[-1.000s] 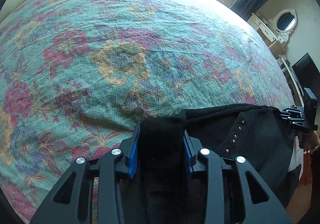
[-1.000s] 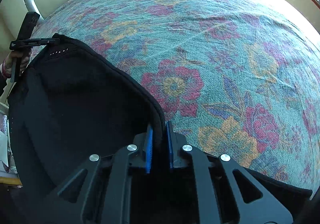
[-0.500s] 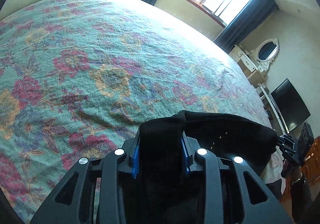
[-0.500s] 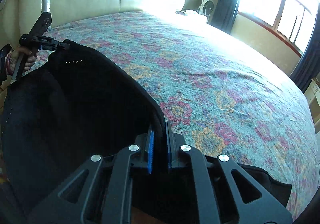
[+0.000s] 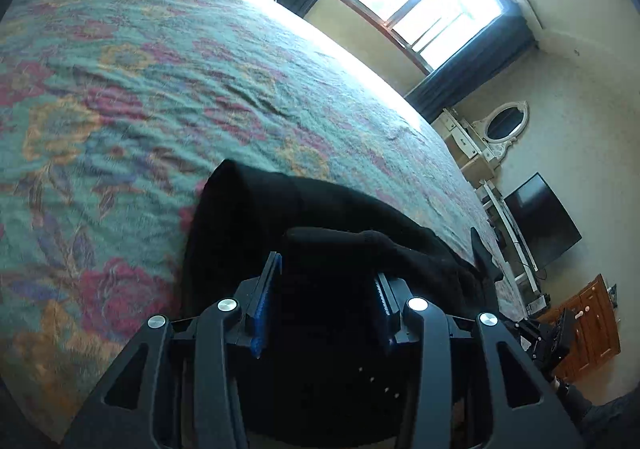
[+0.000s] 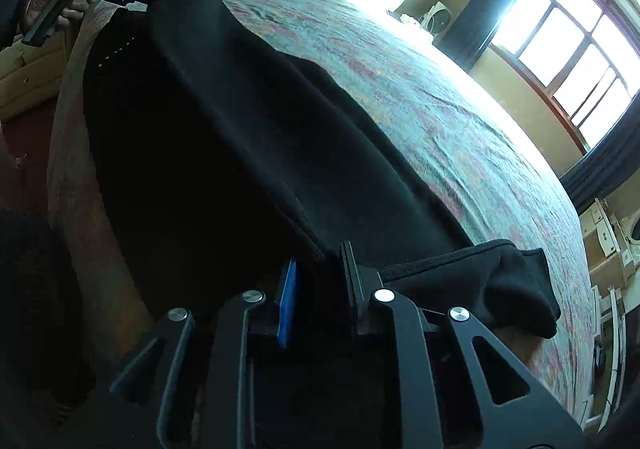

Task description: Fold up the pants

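The pants (image 6: 240, 153) show as one dark mass, their folds and lower hem lost behind the right gripper (image 6: 320, 281) at the frame's bottom. In the left view the bedspread (image 5: 120, 109) is motion-blurred, and the right gripper (image 5: 544, 337) at lower right is small, its jaws unreadable there.

Black pants (image 6: 224, 153), floral bedspread (image 5: 168, 89)
Teal with red and orange flowers; tool pads (image 6: 289, 303) blue; navy curtains (image 5: 472, 69).
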Tool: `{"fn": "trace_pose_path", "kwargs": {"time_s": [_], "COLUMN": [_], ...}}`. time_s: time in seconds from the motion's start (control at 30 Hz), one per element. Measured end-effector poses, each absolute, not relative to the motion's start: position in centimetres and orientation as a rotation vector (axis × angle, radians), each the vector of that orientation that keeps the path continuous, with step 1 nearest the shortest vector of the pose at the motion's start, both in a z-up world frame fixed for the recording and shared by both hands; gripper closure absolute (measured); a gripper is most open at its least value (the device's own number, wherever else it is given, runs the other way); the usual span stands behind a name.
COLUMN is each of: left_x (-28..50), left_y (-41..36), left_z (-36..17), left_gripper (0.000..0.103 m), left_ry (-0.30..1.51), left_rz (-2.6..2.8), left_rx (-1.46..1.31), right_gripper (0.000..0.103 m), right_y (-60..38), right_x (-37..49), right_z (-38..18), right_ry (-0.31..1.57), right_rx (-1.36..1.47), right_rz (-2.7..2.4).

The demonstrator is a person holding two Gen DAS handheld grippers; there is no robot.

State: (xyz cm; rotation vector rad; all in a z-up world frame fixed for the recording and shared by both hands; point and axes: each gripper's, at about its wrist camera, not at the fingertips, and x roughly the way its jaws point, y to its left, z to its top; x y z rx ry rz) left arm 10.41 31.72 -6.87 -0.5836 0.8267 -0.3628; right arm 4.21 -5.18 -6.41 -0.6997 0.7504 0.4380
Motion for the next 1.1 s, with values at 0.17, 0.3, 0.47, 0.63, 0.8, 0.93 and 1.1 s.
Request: {"fn": "trace_pose_path", "kwargs": {"time_s": [0.17,0.3,0.47,0.63,0.8,0.93,1.1], "left_x": [5.6,4.7,6.0,7.2,7.7,8.7,9.4], "left_y": [34.5,33.2,31.0,30.5,29.3,28.0,28.2], "left_z": [-9.4,-9.0,-9.3,-10.0,-9.7,-9.2,-9.5], "left_gripper": [0.057,0.049,0.033,0.026,0.025,0.023,0.056], "left_ry": [0.795,0.756,0.760,0.742,0.750,0.796,0.834], "left_rz": [-0.256,-0.256,-0.195,-0.093,-0.017,0.014,0.010], "left_rx": [-0.822,-0.939,-0.977,-1.037,-0.995,-0.871,-0.869], "right_gripper": [0.028,0.027,0.027,0.027,0.060,0.076,0.088], "right_y": [-7.4,-11.2,-13.2,-13.3,-12.9,-13.5,-13.7], "right_x": [4.3,5.7,6.5,6.5,7.7,8.0,7.7], "right_z": [-3.7,-3.5,-7.4,-8.5,-9.1,-10.0,-10.3], "right_ry": [0.869,0.939,0.996,0.941,0.951,0.954,0.943], "right_rx": [-0.275,0.265,0.688,0.802,0.772,0.798,0.806], "right_rz": [0.443,0.429,0.359,0.302,0.202,0.168,0.169]}}
